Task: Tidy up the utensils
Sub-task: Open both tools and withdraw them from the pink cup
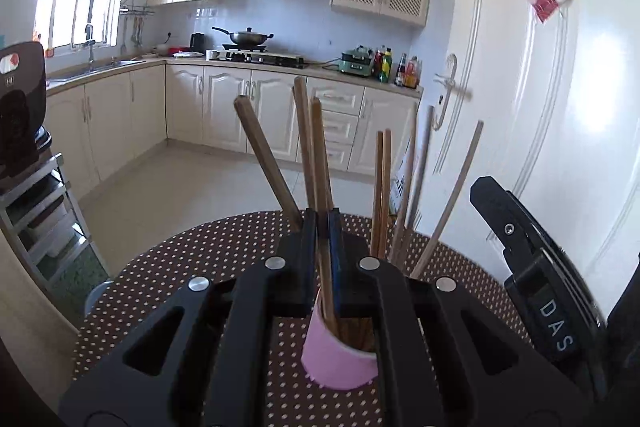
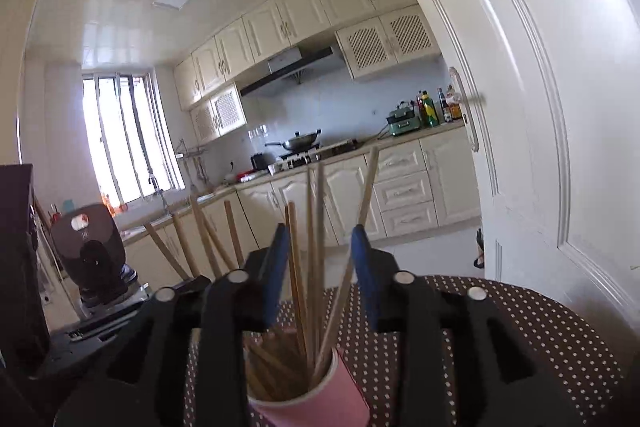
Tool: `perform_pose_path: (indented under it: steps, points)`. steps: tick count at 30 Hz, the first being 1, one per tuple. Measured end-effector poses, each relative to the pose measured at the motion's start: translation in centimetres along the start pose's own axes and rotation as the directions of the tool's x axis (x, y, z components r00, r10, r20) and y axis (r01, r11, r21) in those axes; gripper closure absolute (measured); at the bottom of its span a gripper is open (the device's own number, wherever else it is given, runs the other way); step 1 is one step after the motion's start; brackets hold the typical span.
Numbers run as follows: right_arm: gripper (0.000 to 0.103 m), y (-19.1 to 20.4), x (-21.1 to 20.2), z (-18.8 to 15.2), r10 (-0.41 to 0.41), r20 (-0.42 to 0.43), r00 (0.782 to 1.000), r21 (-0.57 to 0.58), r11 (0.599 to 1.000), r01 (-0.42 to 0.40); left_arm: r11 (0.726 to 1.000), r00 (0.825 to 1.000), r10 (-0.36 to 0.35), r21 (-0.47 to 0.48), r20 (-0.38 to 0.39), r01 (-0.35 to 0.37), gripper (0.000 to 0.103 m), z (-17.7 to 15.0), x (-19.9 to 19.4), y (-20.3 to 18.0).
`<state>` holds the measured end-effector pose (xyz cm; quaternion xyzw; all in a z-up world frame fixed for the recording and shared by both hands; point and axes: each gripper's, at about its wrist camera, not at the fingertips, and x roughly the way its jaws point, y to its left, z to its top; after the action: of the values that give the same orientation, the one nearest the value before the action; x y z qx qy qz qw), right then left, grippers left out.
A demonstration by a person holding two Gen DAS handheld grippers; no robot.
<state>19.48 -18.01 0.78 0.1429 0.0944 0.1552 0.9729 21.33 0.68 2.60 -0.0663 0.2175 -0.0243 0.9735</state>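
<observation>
A pink cup (image 1: 338,363) stands on the round dotted brown table (image 1: 168,291) and holds several wooden chopsticks. My left gripper (image 1: 323,223) is shut on one brown chopstick (image 1: 320,163) that stands in the cup. The right gripper's black body (image 1: 532,267) shows at the right of the left wrist view. In the right wrist view my right gripper (image 2: 320,243) is open above the same pink cup (image 2: 320,403), with several chopsticks (image 2: 314,247) standing between its blue fingers (image 2: 362,255); it holds nothing.
The white door (image 1: 540,107) with a red paper sign stands close at the right. A metal rack (image 1: 44,211) with a dark appliance is at the left. Kitchen counters, sink and stove lie beyond the table edge.
</observation>
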Motion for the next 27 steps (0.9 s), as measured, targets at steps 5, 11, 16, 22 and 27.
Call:
perform_pose_path:
  steps: [5, 11, 16, 22, 27]
  points:
    - [0.058, -0.4, -1.5, -0.3, -0.012, -0.030, 0.999, 0.003, 1.000, 0.012, 0.999, 0.998, -0.036, -0.009, -0.045, 0.036, 0.079, -1.0, -0.8, 0.7]
    - [0.043, -0.3, -3.8, -0.6, -0.036, -0.058, 0.998, -0.036, 0.999, 0.034, 0.999, 0.998, -0.050, -0.005, -0.041, 0.049, 0.053, -2.5, -2.6, 1.3]
    - [0.023, -0.3, -5.8, -1.0, -0.035, -0.064, 0.997, -0.056, 0.998, 0.031, 1.000, 0.999, -0.009, 0.022, -0.041, 0.010, 0.034, -3.9, -3.7, 1.4]
    - [0.009, 0.1, -7.6, -2.6, -0.052, -0.091, 0.994, -0.104, 0.994, 0.043, 0.999, 0.998, 0.021, 0.049, -0.062, -0.018, 0.024, -5.8, -5.1, 1.6]
    - [0.008, 0.5, -9.4, -3.4, -0.055, -0.103, 0.993, -0.131, 0.991, 0.041, 0.996, 0.998, 0.041, 0.081, -0.057, -0.036, 0.017, -6.9, -7.0, 1.5]
